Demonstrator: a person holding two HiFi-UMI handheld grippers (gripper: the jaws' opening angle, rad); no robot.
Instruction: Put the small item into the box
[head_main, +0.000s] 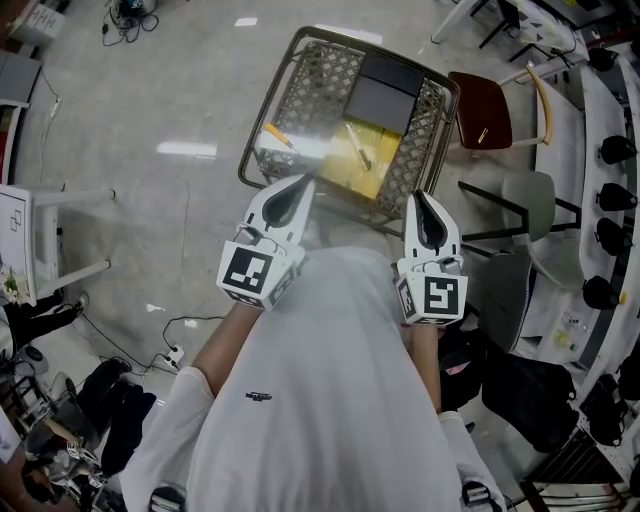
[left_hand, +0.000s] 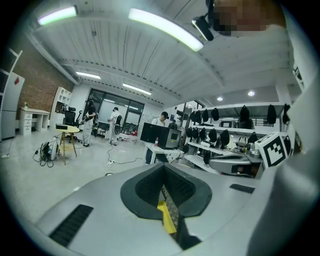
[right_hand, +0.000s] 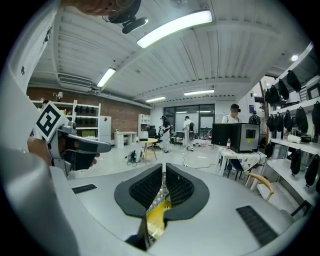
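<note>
Both tools are held level, side by side, above the near rim of a wire basket (head_main: 318, 72) on the floor. The left gripper (head_main: 303, 186) has its jaws pressed together with nothing between them, and so does the right gripper (head_main: 417, 197). Inside the basket, a slim small item (head_main: 357, 146) lies on a yellow packet (head_main: 372, 172) at the near side. The dark box (head_main: 383, 95) lies at the far side.

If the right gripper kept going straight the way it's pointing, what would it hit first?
Probably the metal wire-mesh basket, near the yellow packet inside it: mesh and yellow show between the jaws of the right gripper. How high it hangs above the basket is unclear.
</note>
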